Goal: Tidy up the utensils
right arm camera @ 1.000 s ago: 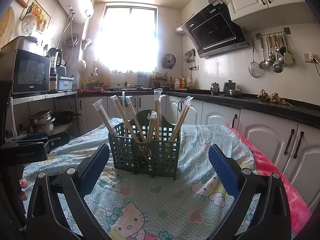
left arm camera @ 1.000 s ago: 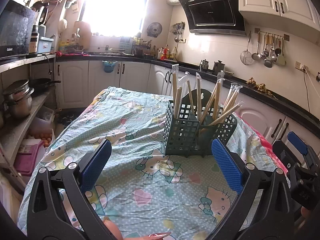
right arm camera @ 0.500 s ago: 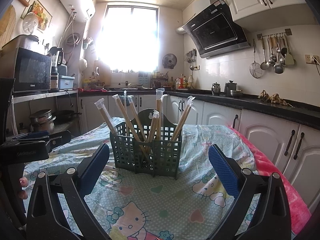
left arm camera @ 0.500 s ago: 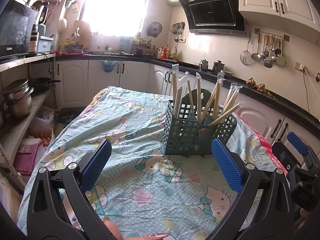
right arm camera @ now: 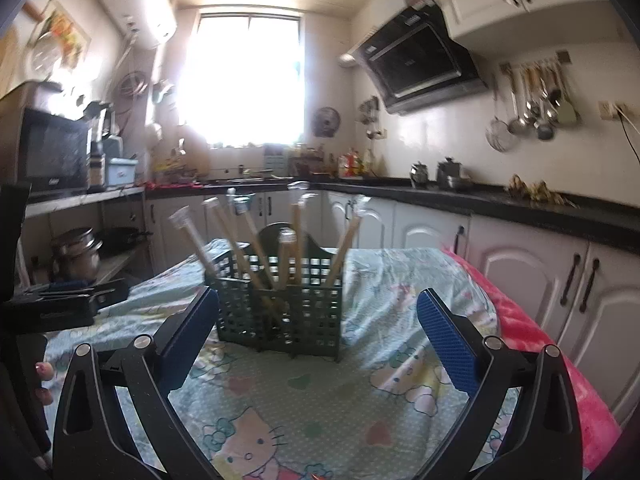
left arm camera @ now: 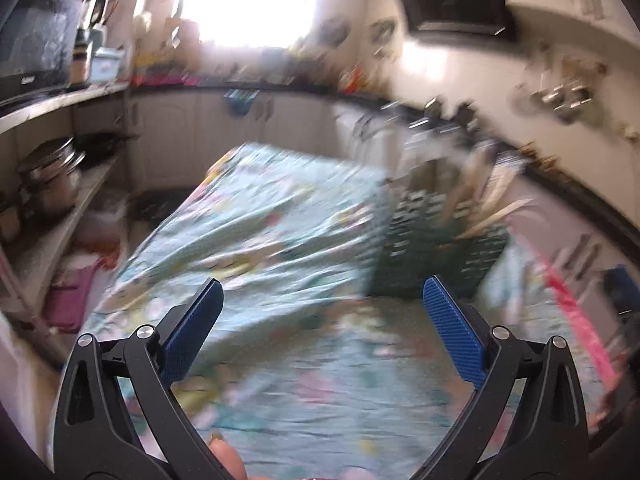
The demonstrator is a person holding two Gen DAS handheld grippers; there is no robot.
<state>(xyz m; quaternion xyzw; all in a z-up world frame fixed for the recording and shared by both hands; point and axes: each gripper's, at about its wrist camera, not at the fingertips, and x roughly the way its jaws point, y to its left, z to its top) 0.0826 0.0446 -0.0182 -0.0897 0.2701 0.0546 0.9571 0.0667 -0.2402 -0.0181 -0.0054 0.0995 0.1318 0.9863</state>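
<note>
My right gripper (right arm camera: 318, 322) gapes wide and empty before the caddy (right arm camera: 280, 312) mid-bench, chopsticks (right arm camera: 294, 236) upright inside for sorting; left gripper (left arm camera: 322, 312) equally wide.

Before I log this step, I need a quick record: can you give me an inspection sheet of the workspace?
Surface: table under a wrinkled cartoon-print cloth, pink cover at its right edge.
Job's things: green mesh caddy upright, holding wrapped chopsticks leaning outward.
Clutter: nothing seen on the cloth besides the caddy.
Grippers: left gripper open, empty, view motion-blurred; right gripper open, empty, facing the caddy.
Cables: one wall-socket cord.
Surroundings: microwave, range hood, hanging ladles.
</note>
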